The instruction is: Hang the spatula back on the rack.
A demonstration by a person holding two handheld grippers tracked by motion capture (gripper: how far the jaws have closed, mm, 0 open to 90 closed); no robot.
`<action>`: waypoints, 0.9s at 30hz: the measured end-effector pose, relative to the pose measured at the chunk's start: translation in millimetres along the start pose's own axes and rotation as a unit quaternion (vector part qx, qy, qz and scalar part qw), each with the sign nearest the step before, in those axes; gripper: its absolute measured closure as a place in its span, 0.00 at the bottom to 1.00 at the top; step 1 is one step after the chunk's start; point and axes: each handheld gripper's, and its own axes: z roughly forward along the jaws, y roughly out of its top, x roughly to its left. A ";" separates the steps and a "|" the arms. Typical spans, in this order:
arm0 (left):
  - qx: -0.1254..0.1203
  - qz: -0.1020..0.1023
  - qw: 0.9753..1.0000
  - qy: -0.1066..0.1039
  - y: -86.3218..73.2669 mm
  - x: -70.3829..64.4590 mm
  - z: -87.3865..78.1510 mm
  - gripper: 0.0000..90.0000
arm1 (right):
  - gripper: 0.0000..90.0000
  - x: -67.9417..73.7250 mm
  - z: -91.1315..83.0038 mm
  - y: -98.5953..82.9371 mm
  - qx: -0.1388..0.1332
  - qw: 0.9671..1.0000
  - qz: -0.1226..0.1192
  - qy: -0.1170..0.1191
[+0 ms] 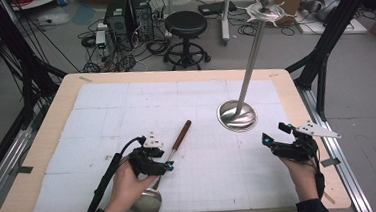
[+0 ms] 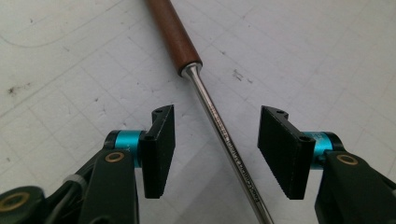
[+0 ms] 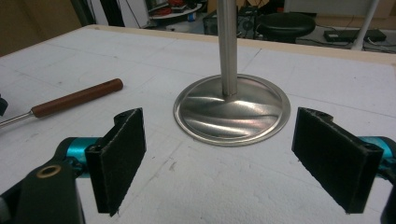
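A ladle lies on the white gridded mat (image 1: 101, 117), its brown wooden handle (image 1: 182, 134) pointing away and its steel bowl (image 1: 147, 201) near the front edge. My left gripper (image 1: 167, 166) is open and straddles the ladle's thin steel shaft (image 2: 224, 135) just below the handle (image 2: 175, 35); neither pad touches the shaft. A steel stand has a round base (image 1: 237, 115), a tall pole (image 1: 252, 56) and a hooked top (image 1: 265, 8). My right gripper (image 1: 275, 133) is open, nothing between its jaws, and faces the base (image 3: 232, 109) from the near right.
The wooden table (image 1: 43, 146) has its edges close around the mat. Behind it on the floor are a black stool (image 1: 186, 23), computer towers (image 1: 129, 15) and loose cables. Black frame legs (image 1: 322, 51) stand at both sides.
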 end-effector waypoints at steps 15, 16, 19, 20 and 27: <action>0.035 0.011 0.999 0.022 0.1 -4.8 7.7 0.77 | 0.19 -0.2 0.0 0.0 0.000 1.000 0.001 0.001; 0.035 0.008 0.999 0.020 0.1 -3.9 7.7 0.77 | 0.19 -0.1 0.0 0.1 0.000 1.000 0.002 0.001; 0.039 0.006 0.999 0.016 0.8 -1.0 7.5 0.79 | 0.19 -0.3 -0.3 0.0 0.000 1.000 0.001 0.001; 0.038 0.004 0.999 0.015 0.9 0.2 7.5 0.80 | 0.19 -0.5 -0.3 0.0 -0.001 1.000 0.000 0.001; 0.045 0.011 0.999 0.017 1.7 6.2 6.0 0.92 | 0.19 -1.3 -0.9 -0.3 -0.001 1.000 0.003 0.001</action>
